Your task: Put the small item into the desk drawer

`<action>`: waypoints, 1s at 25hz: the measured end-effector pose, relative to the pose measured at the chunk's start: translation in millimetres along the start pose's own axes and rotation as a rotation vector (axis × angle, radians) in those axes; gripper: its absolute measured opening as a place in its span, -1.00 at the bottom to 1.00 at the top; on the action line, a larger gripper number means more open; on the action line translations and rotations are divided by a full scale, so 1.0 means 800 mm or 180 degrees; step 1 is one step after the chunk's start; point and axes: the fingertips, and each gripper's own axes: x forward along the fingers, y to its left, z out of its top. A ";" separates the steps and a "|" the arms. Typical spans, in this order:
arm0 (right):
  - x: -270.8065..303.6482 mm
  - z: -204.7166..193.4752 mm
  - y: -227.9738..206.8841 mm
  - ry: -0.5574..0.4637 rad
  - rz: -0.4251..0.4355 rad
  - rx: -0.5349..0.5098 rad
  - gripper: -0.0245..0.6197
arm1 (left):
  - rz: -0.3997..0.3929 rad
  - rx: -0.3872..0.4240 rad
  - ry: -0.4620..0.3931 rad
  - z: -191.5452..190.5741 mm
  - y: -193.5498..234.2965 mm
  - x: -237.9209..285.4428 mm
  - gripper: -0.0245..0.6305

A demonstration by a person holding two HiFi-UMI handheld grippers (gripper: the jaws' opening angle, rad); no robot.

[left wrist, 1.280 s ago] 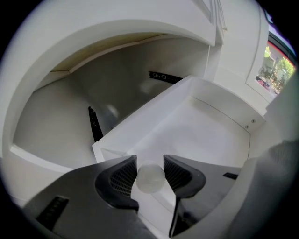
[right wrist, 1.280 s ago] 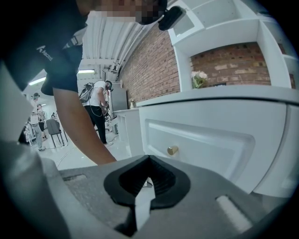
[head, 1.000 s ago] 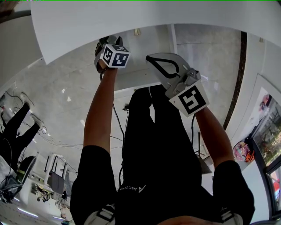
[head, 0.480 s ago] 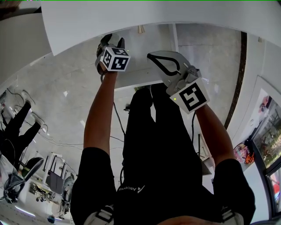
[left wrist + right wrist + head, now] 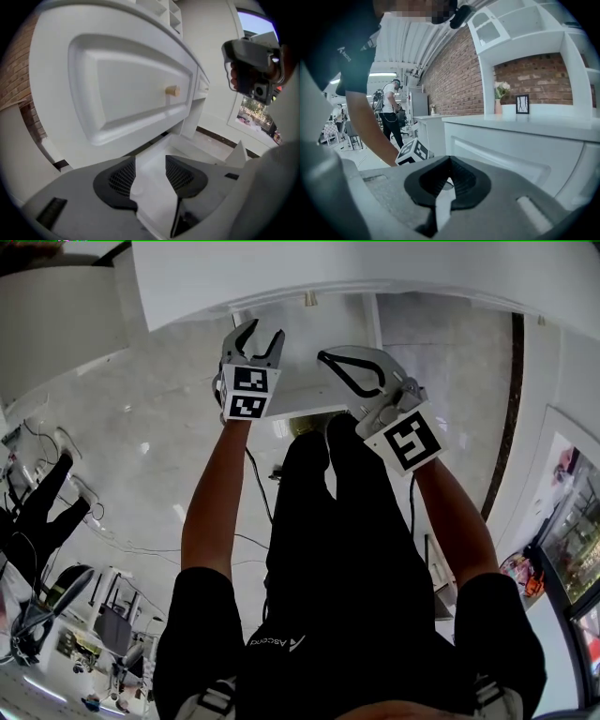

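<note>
1. The left gripper (image 5: pixel 150 171) has its jaws well apart and empty, just before the desk drawer (image 5: pixel 126 93), below its wooden knob (image 5: pixel 172 91).
2. The right gripper (image 5: pixel 449 161) has its jaw tips touching; nothing can be made out between them.

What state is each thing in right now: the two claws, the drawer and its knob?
Left gripper: open, nothing between its jaws.
Right gripper: shut, with no item to be seen in it.
Drawer: looks closed.
Knob: untouched, neither gripper on it.
</note>
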 end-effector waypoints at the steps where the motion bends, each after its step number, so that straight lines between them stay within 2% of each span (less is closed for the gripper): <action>1: -0.003 0.006 0.001 -0.0019 -0.0010 -0.0007 -0.92 | -0.0011 0.0000 -0.0120 0.015 -0.004 -0.012 -0.33; 9: -0.031 0.073 0.006 -0.0281 -0.0134 0.0085 -0.92 | 0.0084 0.0026 -0.1022 0.148 -0.025 -0.134 -0.55; 13: -0.050 0.115 0.005 -0.0466 -0.0195 0.0152 -0.92 | 0.0076 0.0008 -0.1371 0.212 -0.039 -0.198 -0.64; 25: -0.112 0.214 0.017 -0.0806 -0.0278 0.0188 -0.92 | 0.0112 -0.0027 -0.1851 0.318 -0.071 -0.329 -0.82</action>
